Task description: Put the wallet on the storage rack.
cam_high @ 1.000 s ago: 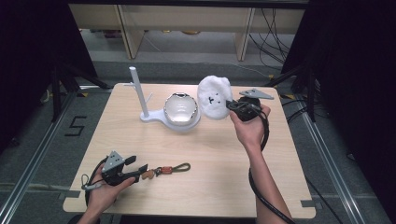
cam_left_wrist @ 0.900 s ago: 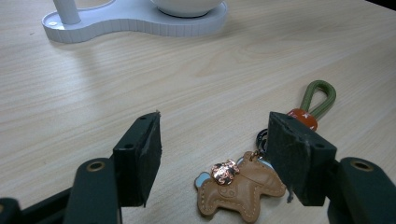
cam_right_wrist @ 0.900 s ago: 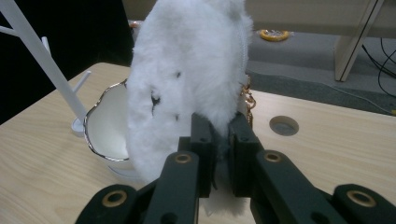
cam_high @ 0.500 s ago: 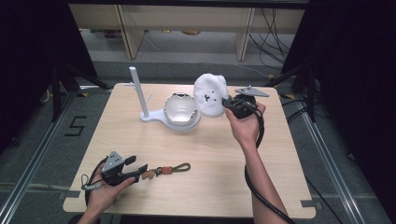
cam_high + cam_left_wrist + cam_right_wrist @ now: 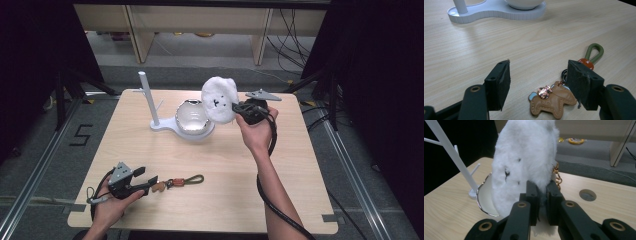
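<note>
Since a second ago my right gripper has carried the white fluffy pouch a little leftward, toward the bowl; my left hand has kept its place.

Nearest me, the left gripper rests low on the table with its jaws apart and nothing pressed between them. I judge it is parked there, lined up on the keychain for a later pick. The left gripper view shows what the high view blurs: a tan leather horse charm with a small copper trinket, lying just inside the right jaw, and a green cord loop running away beyond it.

Farther out, the right gripper is clamped on the pouch's lower edge and holds it upright in the air, above and just right of the shiny bowl. I think the edge grip lets the body hang free for placing on the stand. The right gripper view adds a gold chain dangling behind the pouch, and the white stand with its side pegs farthest back.
</note>
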Tool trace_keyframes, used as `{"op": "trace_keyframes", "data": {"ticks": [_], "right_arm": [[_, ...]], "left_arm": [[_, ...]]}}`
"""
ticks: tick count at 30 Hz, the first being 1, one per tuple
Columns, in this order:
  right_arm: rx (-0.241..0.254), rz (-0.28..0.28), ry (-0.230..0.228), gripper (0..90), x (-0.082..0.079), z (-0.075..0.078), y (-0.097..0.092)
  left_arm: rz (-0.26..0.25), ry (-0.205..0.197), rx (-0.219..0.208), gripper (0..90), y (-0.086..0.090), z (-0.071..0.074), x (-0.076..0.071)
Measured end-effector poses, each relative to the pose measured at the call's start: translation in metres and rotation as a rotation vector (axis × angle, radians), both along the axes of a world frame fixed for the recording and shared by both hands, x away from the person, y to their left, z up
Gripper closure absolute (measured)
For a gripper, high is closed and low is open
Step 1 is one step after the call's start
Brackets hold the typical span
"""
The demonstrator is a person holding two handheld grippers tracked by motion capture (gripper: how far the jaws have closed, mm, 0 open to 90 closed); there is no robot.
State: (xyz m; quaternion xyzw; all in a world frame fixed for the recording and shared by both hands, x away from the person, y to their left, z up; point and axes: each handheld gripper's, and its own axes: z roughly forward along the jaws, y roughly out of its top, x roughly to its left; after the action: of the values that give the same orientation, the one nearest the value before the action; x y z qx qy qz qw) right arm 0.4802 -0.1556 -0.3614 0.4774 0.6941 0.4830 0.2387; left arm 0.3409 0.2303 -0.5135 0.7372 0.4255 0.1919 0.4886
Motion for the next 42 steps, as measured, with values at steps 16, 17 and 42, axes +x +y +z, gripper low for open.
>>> {"op": "trace_keyframes", "data": {"ticks": [16,17,42], "right_arm": [[0.004,0.023,0.003,83.8,0.008,-0.003,0.017],[0.004,0.023,0.003,83.8,0.008,-0.003,0.017],[-0.005,0.054,0.036,83.6,0.036,-0.024,0.062]], "left_arm": [[0.006,0.003,0.008,35.5,0.000,0.001,-0.001],[0.006,0.003,0.008,35.5,0.000,0.001,-0.001],[0.003,0.000,0.001,35.5,0.002,0.001,-0.001]]}}
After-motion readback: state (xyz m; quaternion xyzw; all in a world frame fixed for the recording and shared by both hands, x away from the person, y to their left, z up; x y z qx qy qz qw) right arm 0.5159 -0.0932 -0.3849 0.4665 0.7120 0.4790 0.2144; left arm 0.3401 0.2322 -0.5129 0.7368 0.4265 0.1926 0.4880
